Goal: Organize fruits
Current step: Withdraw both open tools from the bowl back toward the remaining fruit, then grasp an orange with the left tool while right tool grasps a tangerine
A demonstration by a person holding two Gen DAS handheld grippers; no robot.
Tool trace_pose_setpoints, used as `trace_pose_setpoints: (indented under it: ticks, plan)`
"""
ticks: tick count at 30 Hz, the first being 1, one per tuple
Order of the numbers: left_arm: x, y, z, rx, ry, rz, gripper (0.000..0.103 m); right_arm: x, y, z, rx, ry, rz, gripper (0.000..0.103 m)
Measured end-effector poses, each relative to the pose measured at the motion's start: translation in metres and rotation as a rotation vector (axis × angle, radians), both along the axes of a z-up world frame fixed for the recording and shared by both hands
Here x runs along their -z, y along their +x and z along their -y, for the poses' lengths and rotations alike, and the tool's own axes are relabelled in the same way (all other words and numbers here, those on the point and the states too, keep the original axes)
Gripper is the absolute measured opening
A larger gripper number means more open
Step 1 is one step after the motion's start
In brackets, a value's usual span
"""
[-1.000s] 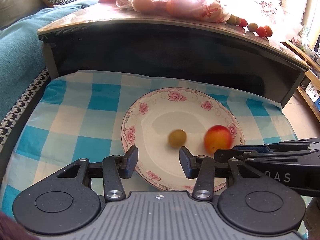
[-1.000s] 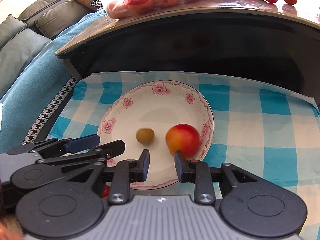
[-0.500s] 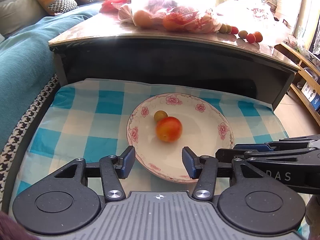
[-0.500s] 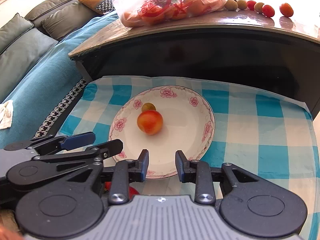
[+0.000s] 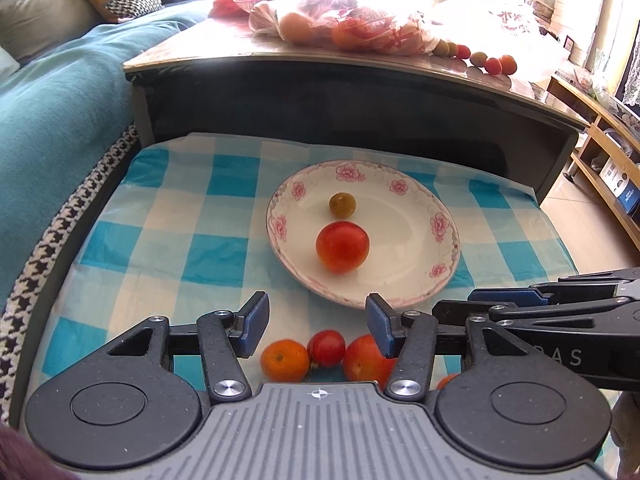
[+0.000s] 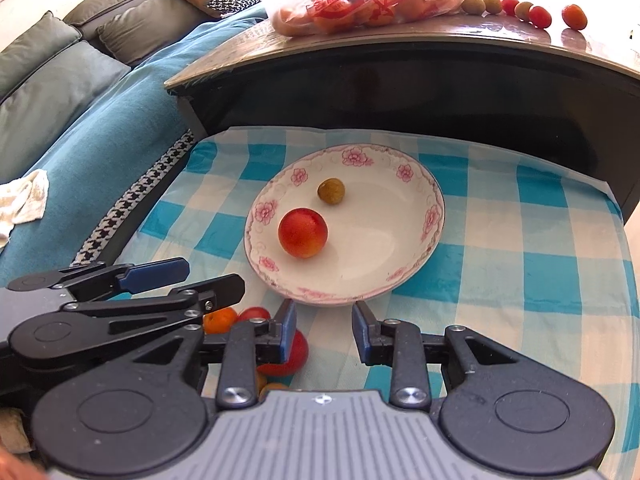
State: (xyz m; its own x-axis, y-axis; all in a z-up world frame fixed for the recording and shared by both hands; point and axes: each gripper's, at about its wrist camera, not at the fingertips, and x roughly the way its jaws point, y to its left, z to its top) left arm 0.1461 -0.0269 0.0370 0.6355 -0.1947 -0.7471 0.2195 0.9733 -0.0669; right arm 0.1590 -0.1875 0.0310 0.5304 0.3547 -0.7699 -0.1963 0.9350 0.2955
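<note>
A white plate with pink flowers [image 5: 420,280] [image 6: 384,264] sits on a blue checked cloth. On it lie a red-orange fruit [image 5: 342,246] [image 6: 303,233] and a small olive-green fruit [image 5: 342,205] [image 6: 331,191]. Near the plate's front edge lie an orange [image 5: 285,360] [image 6: 219,320], a small red fruit [image 5: 326,347] [image 6: 253,314] and a larger red fruit [image 5: 364,360] [image 6: 294,356]. My left gripper [image 5: 316,324] is open and empty above these loose fruits. My right gripper [image 6: 323,330] is open and empty just short of the plate.
A dark coffee table [image 5: 360,92] rises behind the cloth. It carries a bag of oranges [image 6: 360,0] and a row of small fruits [image 6: 528,10]. A teal sofa [image 5: 52,92] lies to the left, a wooden shelf [image 5: 600,160] to the right.
Both grippers have drawn back and up from the plate. The red-orange fruit rolled from the plate's right side to its left-centre. Loose fruits in front of the plate have come into view.
</note>
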Motion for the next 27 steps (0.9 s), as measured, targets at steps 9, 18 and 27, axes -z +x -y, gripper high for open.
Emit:
trace_pose_setpoints:
  ticks: [9,18,27]
  plan:
    - [0.005,-0.019,-0.007,-0.012,-0.012,-0.040,0.062,0.004,-0.019,-0.005,-0.023,-0.021,-0.019,0.034]
    - [0.011,-0.037,-0.007,-0.009,-0.016,-0.067,0.062,0.013,-0.032,-0.002,-0.015,-0.050,-0.064,0.035]
    - [0.016,-0.051,-0.011,-0.020,-0.036,-0.096,0.063,0.020,-0.036,0.000,-0.010,-0.064,-0.105,0.036]
